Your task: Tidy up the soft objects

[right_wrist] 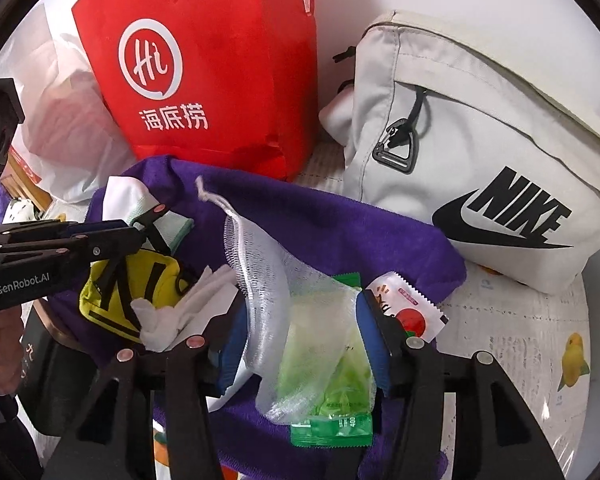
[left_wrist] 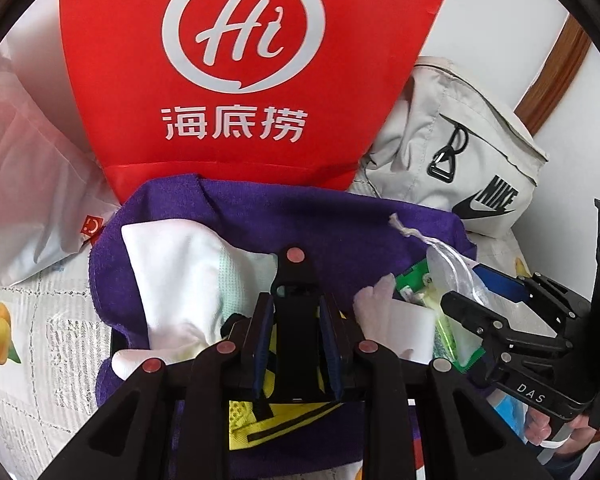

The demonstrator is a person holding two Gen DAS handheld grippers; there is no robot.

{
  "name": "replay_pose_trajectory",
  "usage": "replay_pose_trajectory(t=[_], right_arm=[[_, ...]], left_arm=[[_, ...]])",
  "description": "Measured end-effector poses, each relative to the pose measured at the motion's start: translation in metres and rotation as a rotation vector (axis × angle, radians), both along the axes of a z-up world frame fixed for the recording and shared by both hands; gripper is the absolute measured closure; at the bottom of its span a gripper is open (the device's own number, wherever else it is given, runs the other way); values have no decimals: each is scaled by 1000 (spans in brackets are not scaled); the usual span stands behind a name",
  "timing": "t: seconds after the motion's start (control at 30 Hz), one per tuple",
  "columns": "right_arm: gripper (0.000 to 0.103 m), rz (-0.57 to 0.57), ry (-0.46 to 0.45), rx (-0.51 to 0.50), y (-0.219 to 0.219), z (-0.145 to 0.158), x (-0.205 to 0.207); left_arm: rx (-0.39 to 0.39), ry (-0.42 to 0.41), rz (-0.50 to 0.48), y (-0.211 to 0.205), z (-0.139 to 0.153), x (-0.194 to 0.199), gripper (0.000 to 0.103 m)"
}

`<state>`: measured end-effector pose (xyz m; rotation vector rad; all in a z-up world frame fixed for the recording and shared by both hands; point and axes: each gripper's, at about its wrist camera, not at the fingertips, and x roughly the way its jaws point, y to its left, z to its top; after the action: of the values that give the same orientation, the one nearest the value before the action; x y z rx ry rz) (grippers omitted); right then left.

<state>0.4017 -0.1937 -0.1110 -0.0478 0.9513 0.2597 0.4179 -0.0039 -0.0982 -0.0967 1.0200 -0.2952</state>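
A purple towel (left_wrist: 340,224) (right_wrist: 320,220) lies spread with soft things on it. My left gripper (left_wrist: 296,332) (right_wrist: 138,230) has its blue pads close together, shut on a black strap-like piece (left_wrist: 296,280) above a yellow and black pouch (left_wrist: 260,420) (right_wrist: 148,276). Left of it lies a white cloth (left_wrist: 180,272). My right gripper (right_wrist: 304,340) (left_wrist: 460,286) stands open. A white mesh bag (right_wrist: 300,300) holding a green packet (right_wrist: 332,428) rests on the towel between its pads. A crumpled white cloth (right_wrist: 176,312) lies between the two grippers.
A red paper bag (left_wrist: 236,60) stands behind the towel, a pale Nike bag (right_wrist: 480,160) to its right, a white plastic bag (left_wrist: 20,168) to its left. A red and white sachet (right_wrist: 412,308) lies by my right finger. Fruit-print tablecloth (right_wrist: 520,340) shows at right.
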Motion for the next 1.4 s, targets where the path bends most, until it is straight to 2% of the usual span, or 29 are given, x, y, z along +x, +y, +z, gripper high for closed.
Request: replay_pose_trajectory(t=[0.03,0.07,0.13,0.27,0.5,0.7,0.73,0.8,0.93,1.4], right_arm=[[44,-2,-2,2,0,1,-1],[40,-5,-5,3,-1,3,-3],[38,-12,-13,7,-2,8,-8],[30,-20,-39,14,-6,23,-21],[28,-37,-61,31,-8,45,-44],[27,-61,-80,46,-9,63,-74],[26,-63,-87,47,-8,67,-82],[17,-68,-100,49,-7,74,-96],[15,-81,-134,71,-7,87,-126],[14,-116,-146,69,-28,86,-189]], left_arm=[[7,2,-8,-2,1,-2,72],[12,-3,-12,-3,3,-4,61],[32,-16,-6,-5,8,-9,51],[49,-21,-3,-7,19,-19,46],[64,-44,21,-1,39,-43,43],[77,-74,38,6,59,-78,37],[76,-77,44,9,62,-87,36],[76,-83,53,12,67,-99,36],[82,-110,62,16,78,-128,34],[88,-152,86,25,94,-195,31]])
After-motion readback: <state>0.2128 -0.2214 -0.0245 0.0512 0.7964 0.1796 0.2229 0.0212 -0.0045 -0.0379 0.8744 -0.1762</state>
